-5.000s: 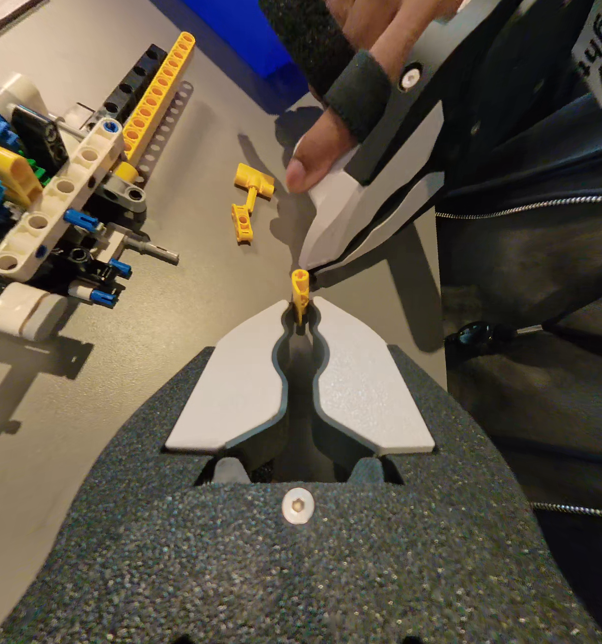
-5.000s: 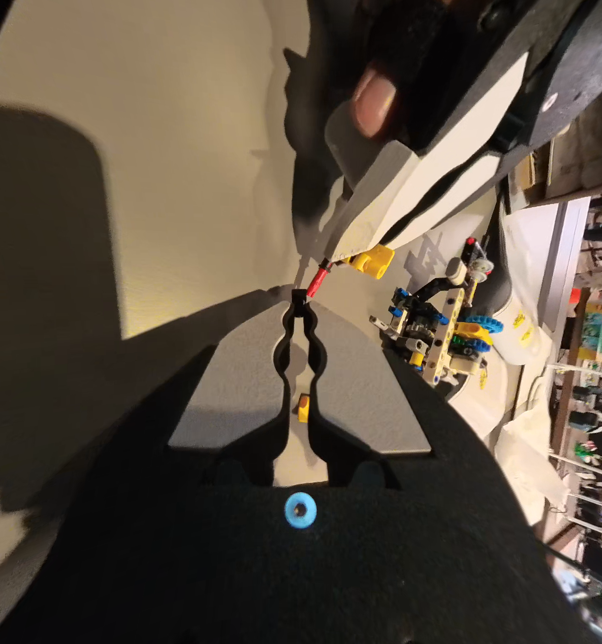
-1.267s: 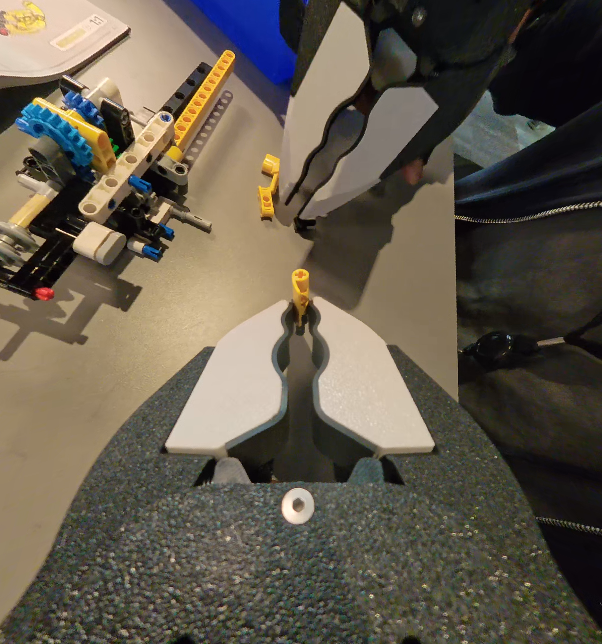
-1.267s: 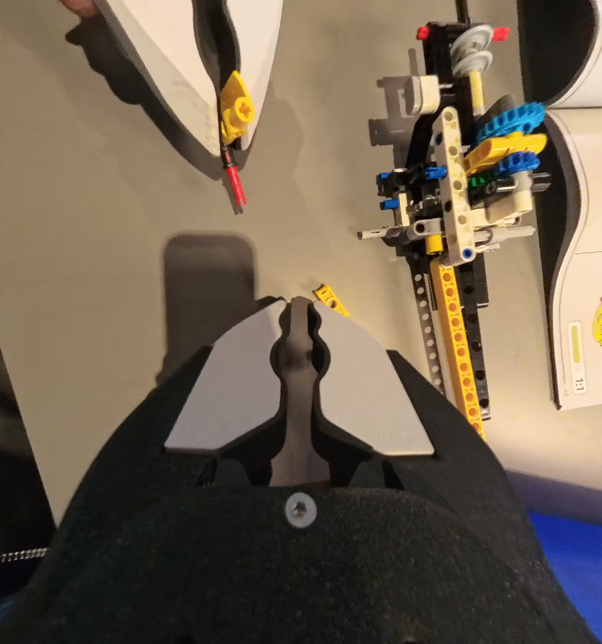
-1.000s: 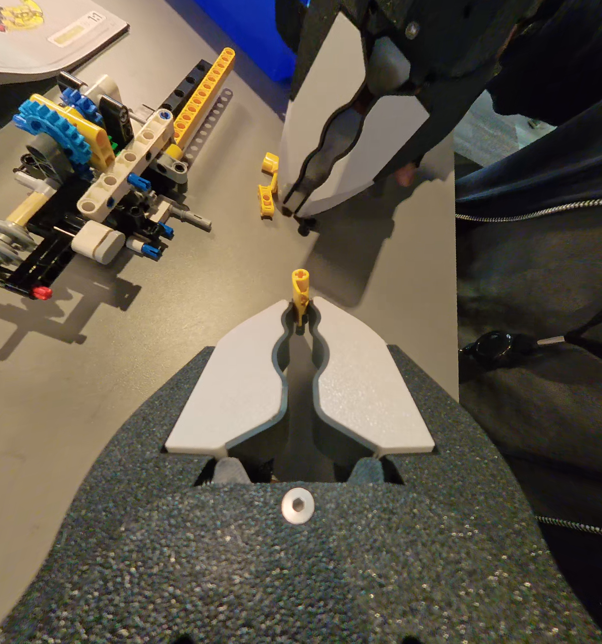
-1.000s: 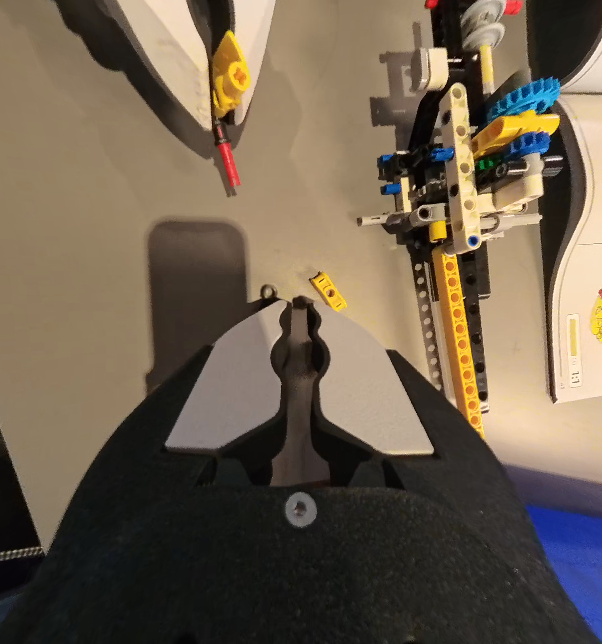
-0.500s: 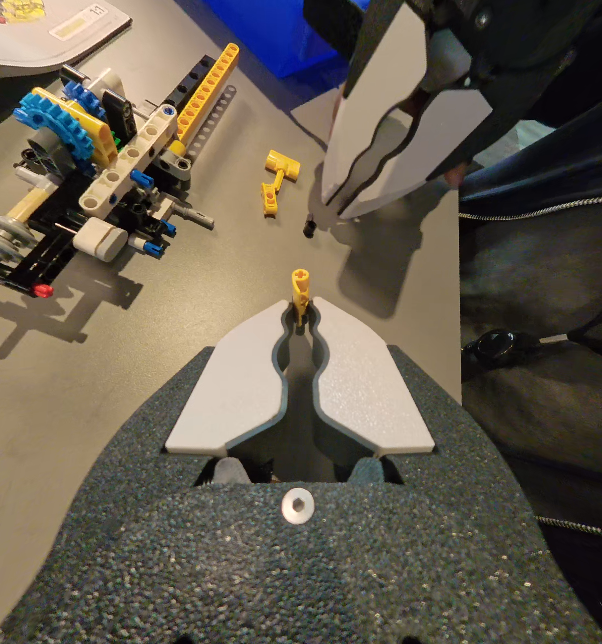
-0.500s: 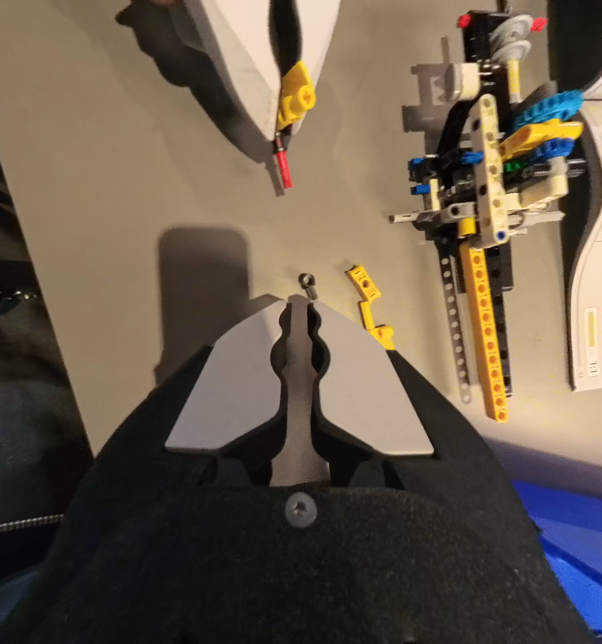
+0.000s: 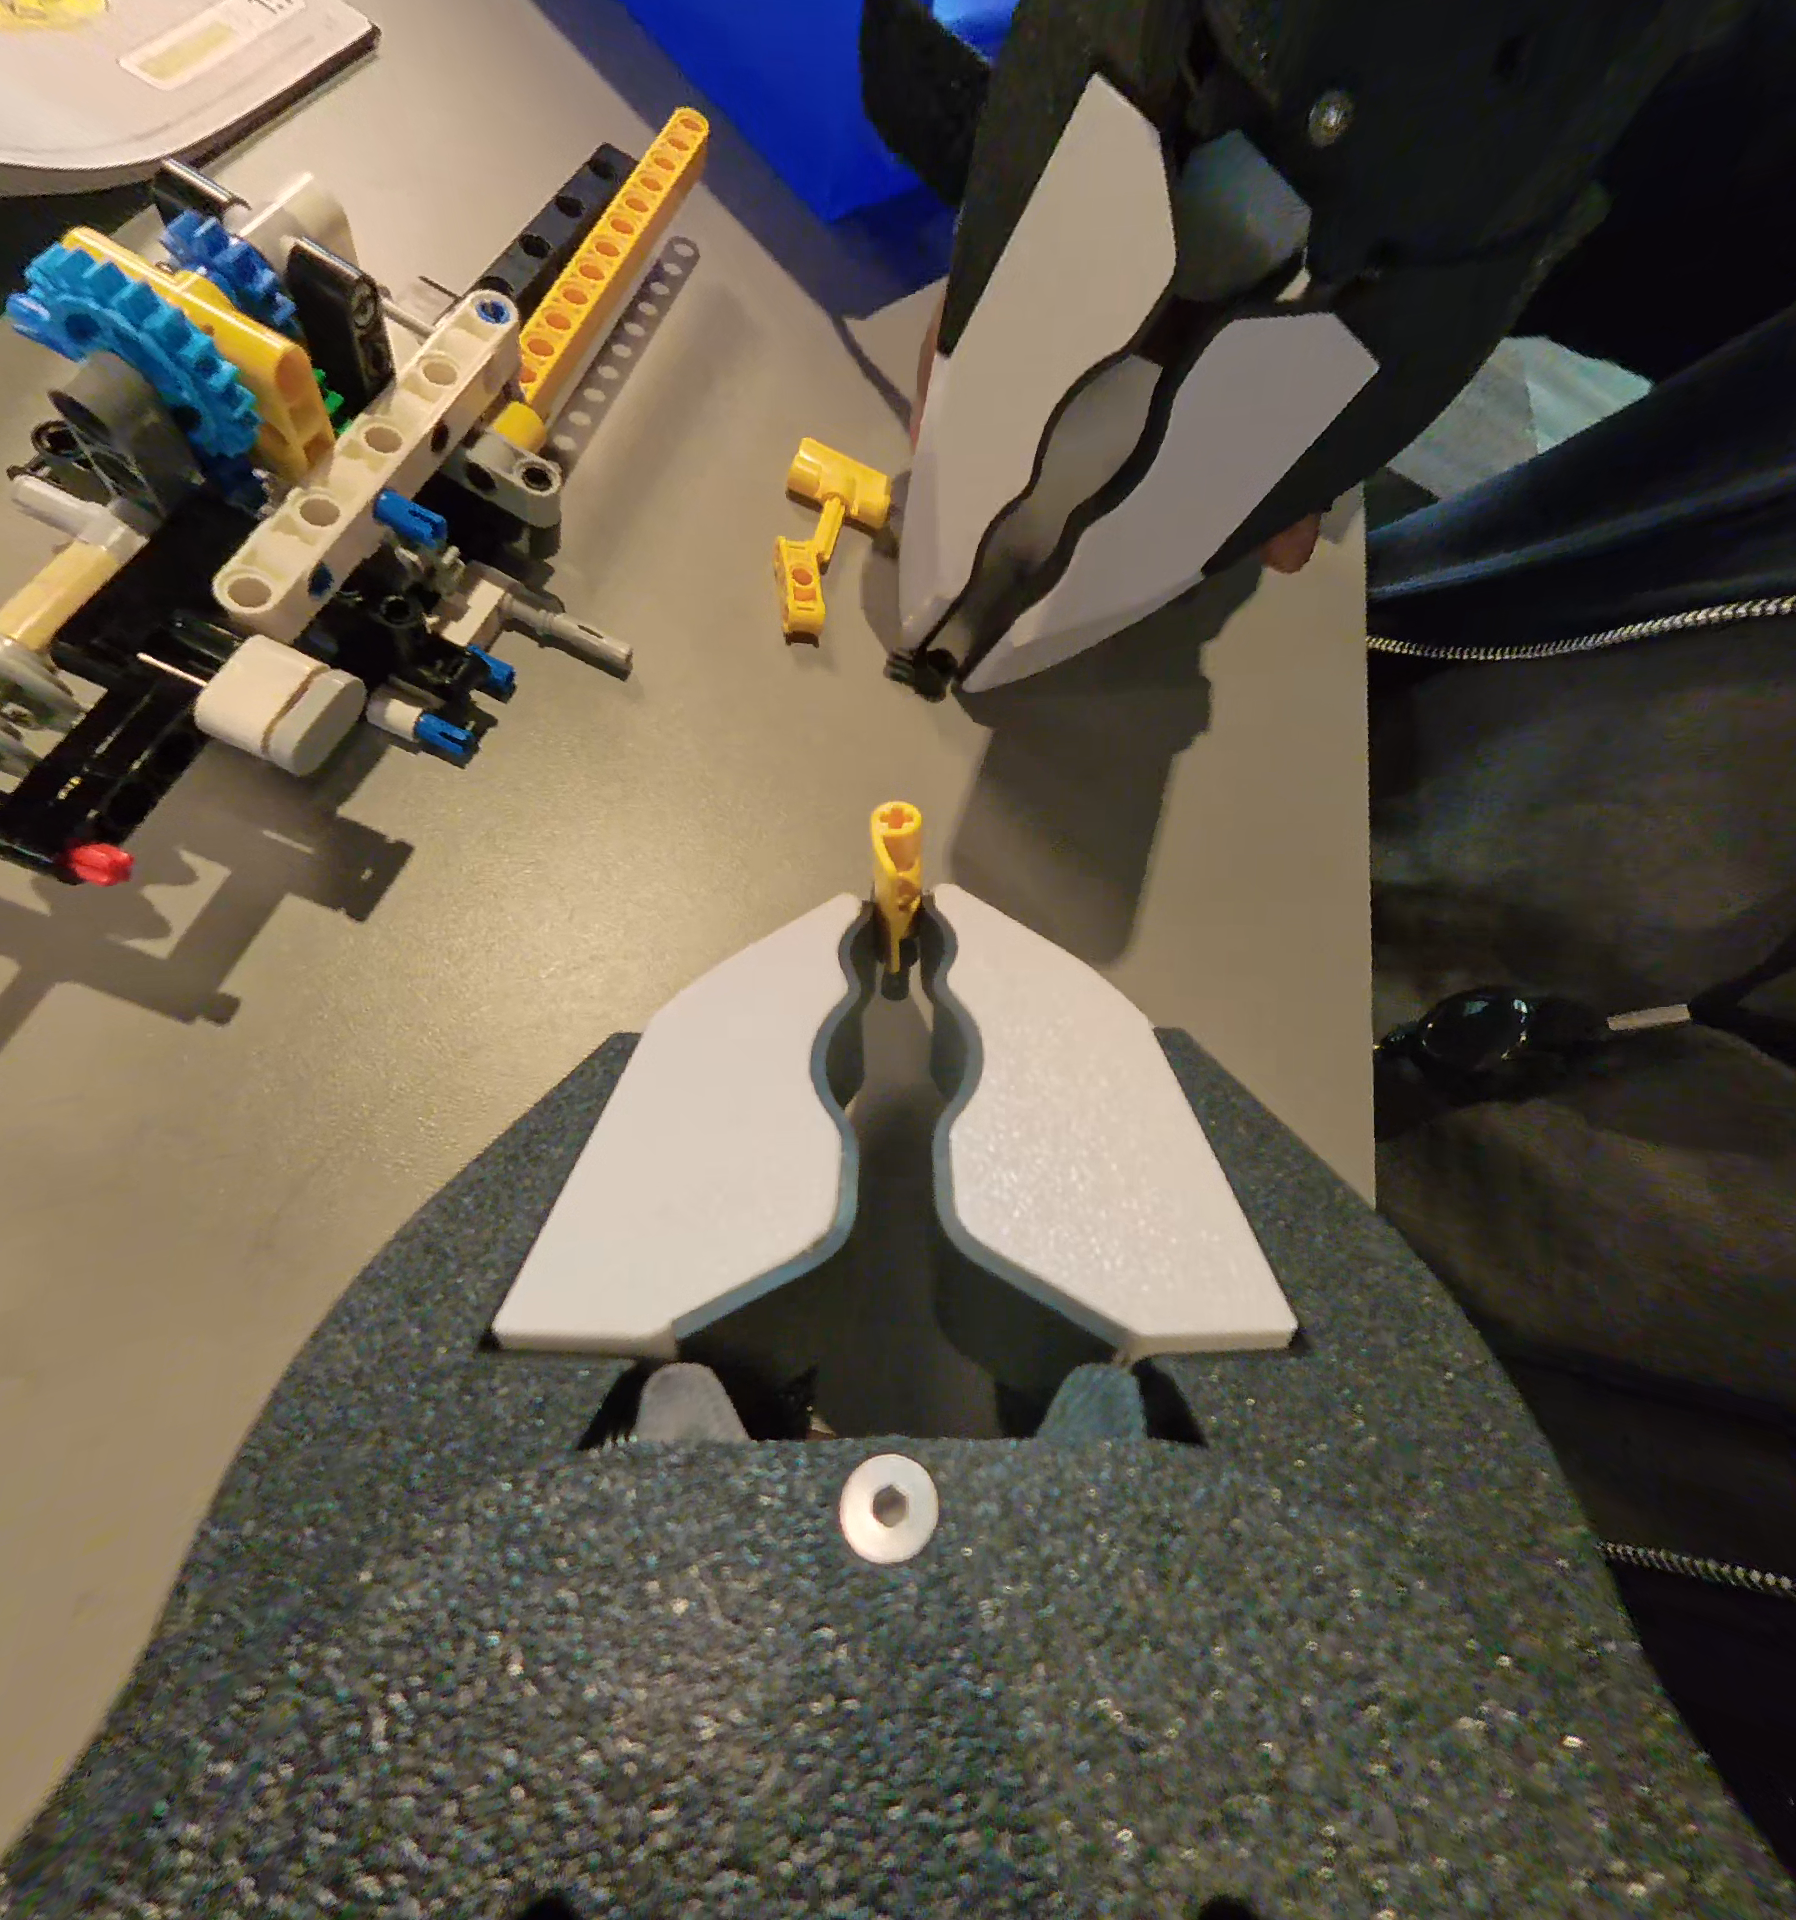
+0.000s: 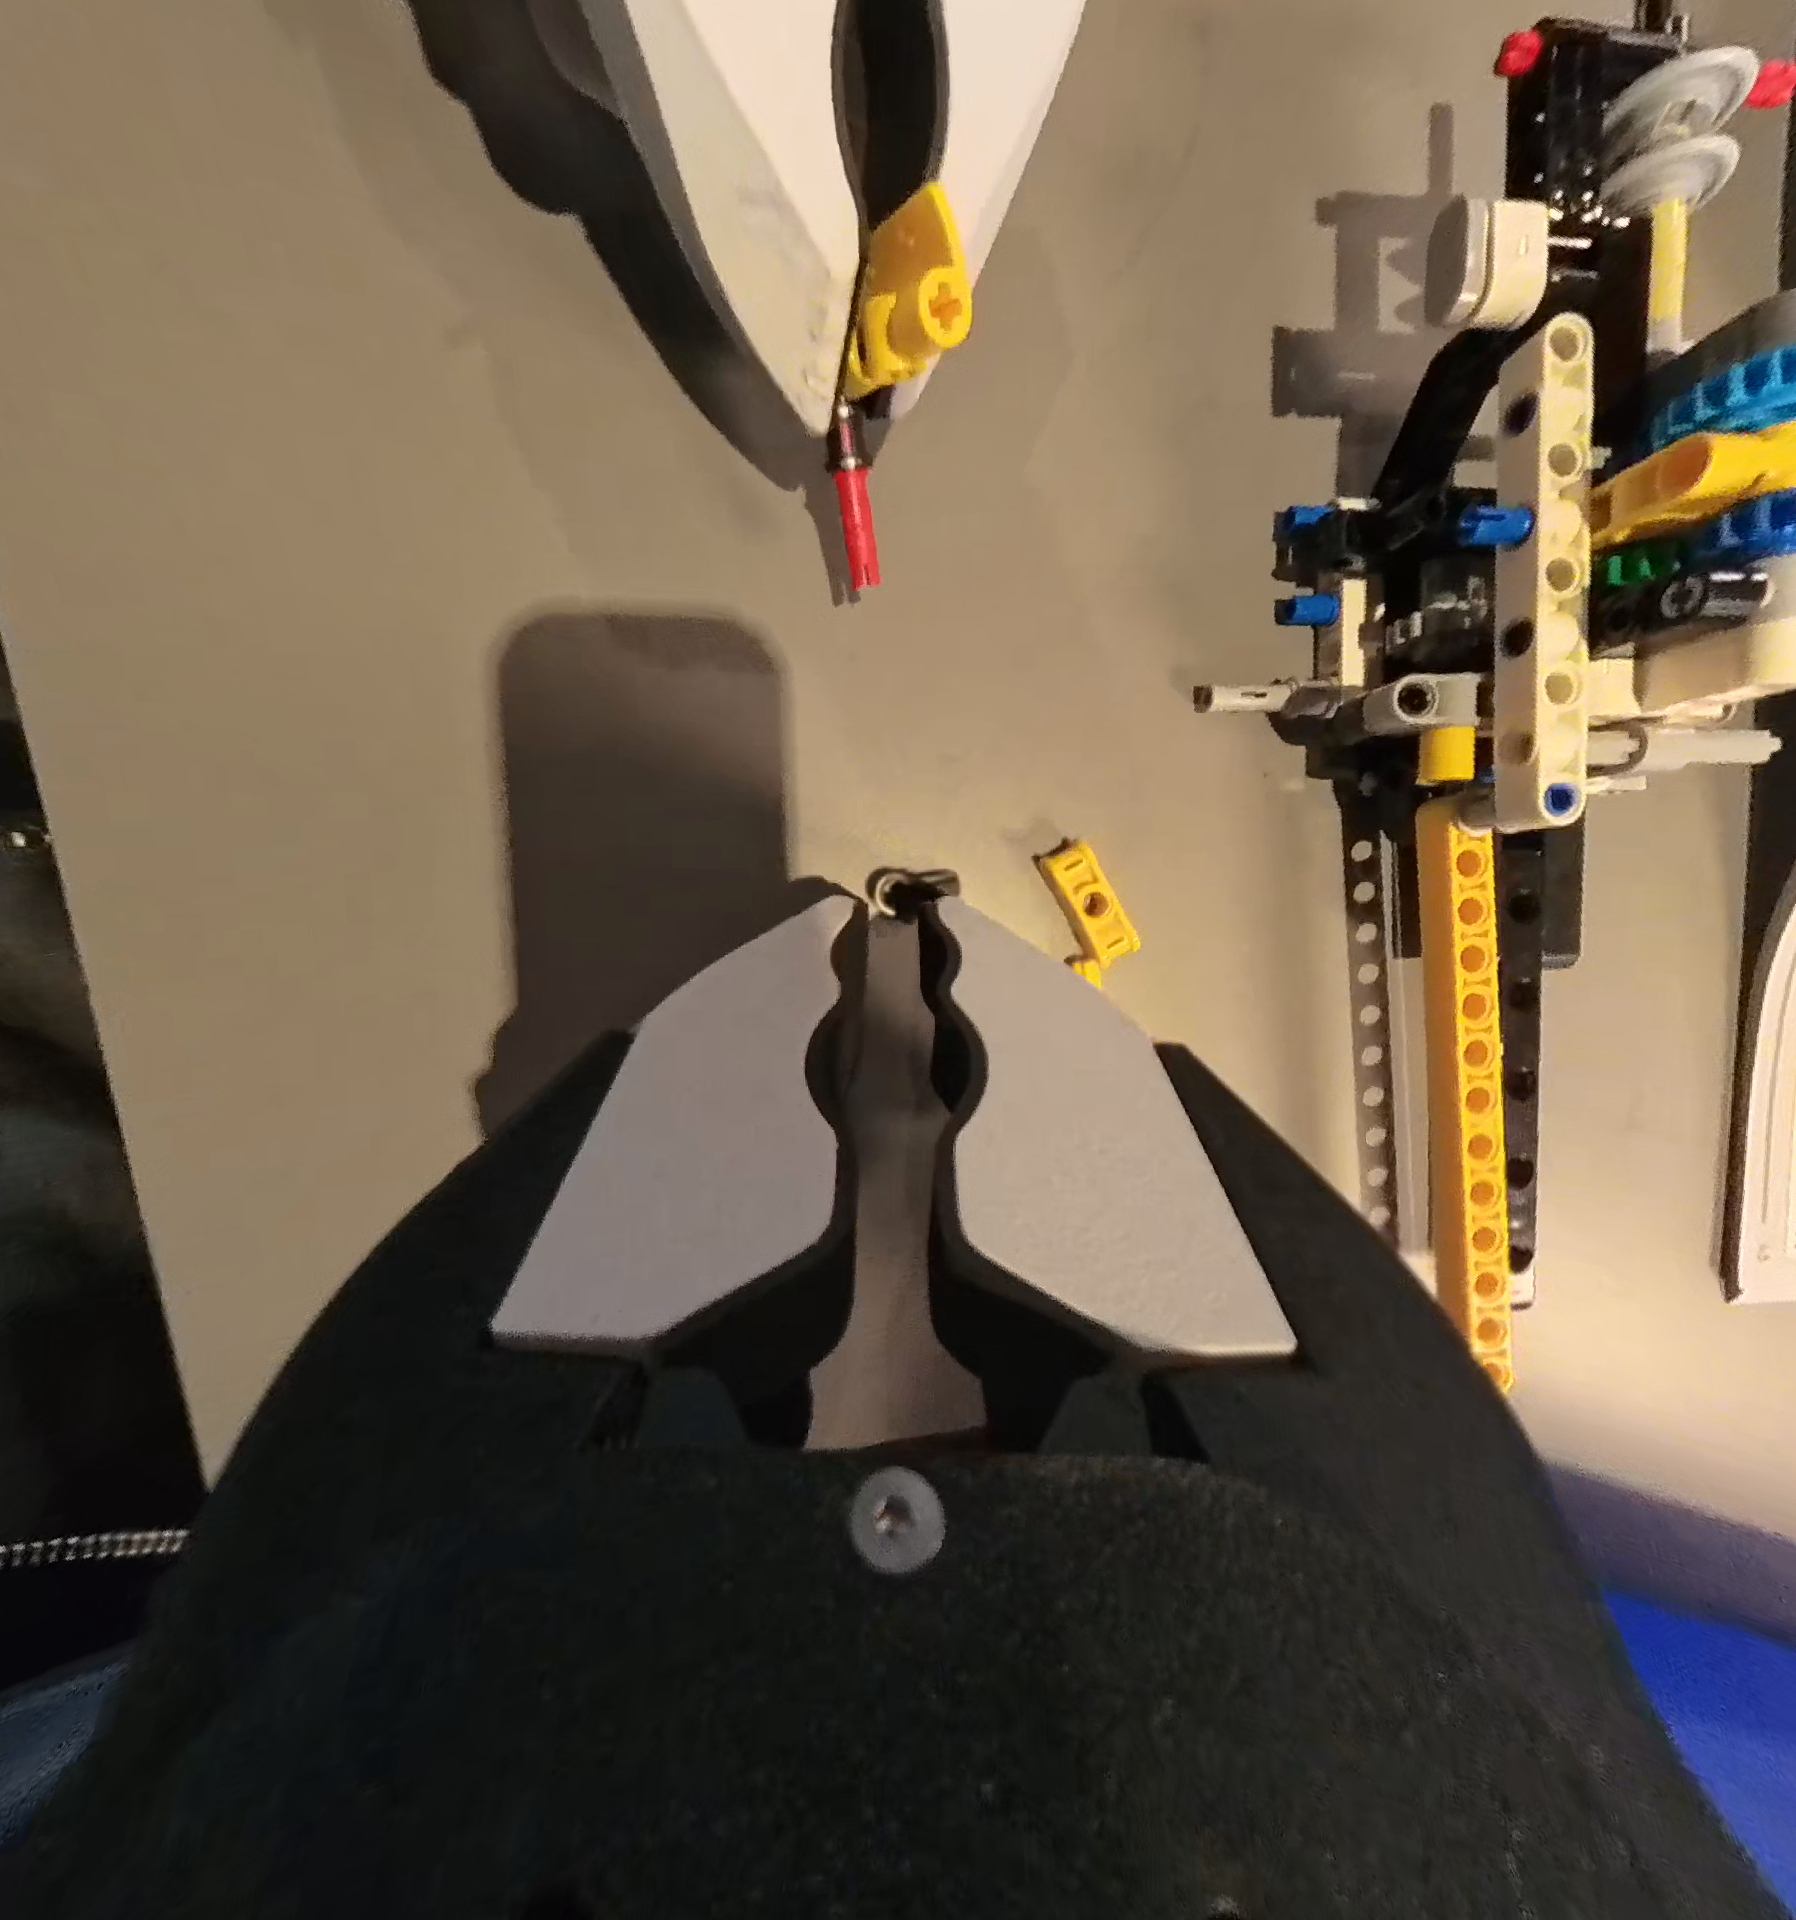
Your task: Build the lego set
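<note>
My left gripper point(image 9: 896, 914) is shut on a small yellow connector point(image 9: 896, 854) and holds it above the grey table. In the right wrist view the connector point(image 10: 915, 296) has a red axle point(image 10: 856, 530) sticking out below it. My right gripper point(image 10: 899, 906) points down at the table with its tips closed on a small black pin point(image 10: 913, 886). In the left wrist view the right gripper point(image 9: 941, 665) touches the table with the black pin point(image 9: 923, 670) at its tips. The part-built model point(image 9: 250, 499) lies at the left; the right wrist view shows it too point(image 10: 1538, 582).
A loose yellow piece point(image 9: 821, 540) lies beside the right gripper, also in the right wrist view point(image 10: 1086, 904). An instruction booklet point(image 9: 94, 83) lies behind the model. A blue object point(image 9: 790, 125) sits at the table's far edge. A person's dark zipped jacket point(image 9: 1600, 727) is beyond the table's right edge point(image 9: 1367, 935).
My right gripper has dropped to the black pin on the table and its jaws have narrowed around it. My left gripper still holds the yellow connector in the same place.
</note>
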Demonstrator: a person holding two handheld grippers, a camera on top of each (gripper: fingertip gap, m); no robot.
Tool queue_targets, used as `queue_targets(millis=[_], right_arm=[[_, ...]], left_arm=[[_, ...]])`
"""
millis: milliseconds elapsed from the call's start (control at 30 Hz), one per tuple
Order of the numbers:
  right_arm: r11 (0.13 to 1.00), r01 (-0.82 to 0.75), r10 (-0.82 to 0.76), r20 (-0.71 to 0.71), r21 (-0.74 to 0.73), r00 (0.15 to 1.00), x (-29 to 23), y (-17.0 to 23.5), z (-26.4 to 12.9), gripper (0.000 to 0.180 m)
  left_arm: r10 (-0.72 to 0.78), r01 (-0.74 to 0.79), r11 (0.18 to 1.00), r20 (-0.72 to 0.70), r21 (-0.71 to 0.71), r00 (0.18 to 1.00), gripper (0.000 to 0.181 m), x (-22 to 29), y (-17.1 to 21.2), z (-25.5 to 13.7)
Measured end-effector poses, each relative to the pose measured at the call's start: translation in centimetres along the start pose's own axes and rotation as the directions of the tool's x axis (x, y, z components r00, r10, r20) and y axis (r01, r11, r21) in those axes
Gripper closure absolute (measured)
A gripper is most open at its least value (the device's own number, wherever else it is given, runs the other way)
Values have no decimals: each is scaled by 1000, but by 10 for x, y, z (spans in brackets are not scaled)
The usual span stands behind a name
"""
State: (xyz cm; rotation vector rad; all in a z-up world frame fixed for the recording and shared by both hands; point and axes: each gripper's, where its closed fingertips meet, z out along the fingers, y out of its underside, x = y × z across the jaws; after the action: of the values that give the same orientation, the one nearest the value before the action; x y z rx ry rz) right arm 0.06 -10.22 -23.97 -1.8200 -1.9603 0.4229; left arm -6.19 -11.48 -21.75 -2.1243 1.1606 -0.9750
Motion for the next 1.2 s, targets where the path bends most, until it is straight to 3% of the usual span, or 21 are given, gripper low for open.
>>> queue_targets(millis=[33, 267, 567, 1200], right_arm=[[1000, 1, -1, 9, 3, 1000, 0, -1, 1, 171], [999, -35, 35, 16, 11, 999, 1, -1, 1, 167], [955, -295, 295, -14, -40, 955, -3, -3, -4, 165], [924, -344, 321, -151, -168, 935, 1, -3, 3, 164]], left_arm=[[-3, 3, 1000, -2, 0, 1000, 173, 0, 0, 0], [-16, 16, 1000, -10, 3, 1000, 173, -1, 0, 1], [-22, 22, 1000, -7, -3, 1000, 173, -2, 1, 3], [-3, 3, 1000, 3, 16, 1000, 173, 3, -2, -1]])
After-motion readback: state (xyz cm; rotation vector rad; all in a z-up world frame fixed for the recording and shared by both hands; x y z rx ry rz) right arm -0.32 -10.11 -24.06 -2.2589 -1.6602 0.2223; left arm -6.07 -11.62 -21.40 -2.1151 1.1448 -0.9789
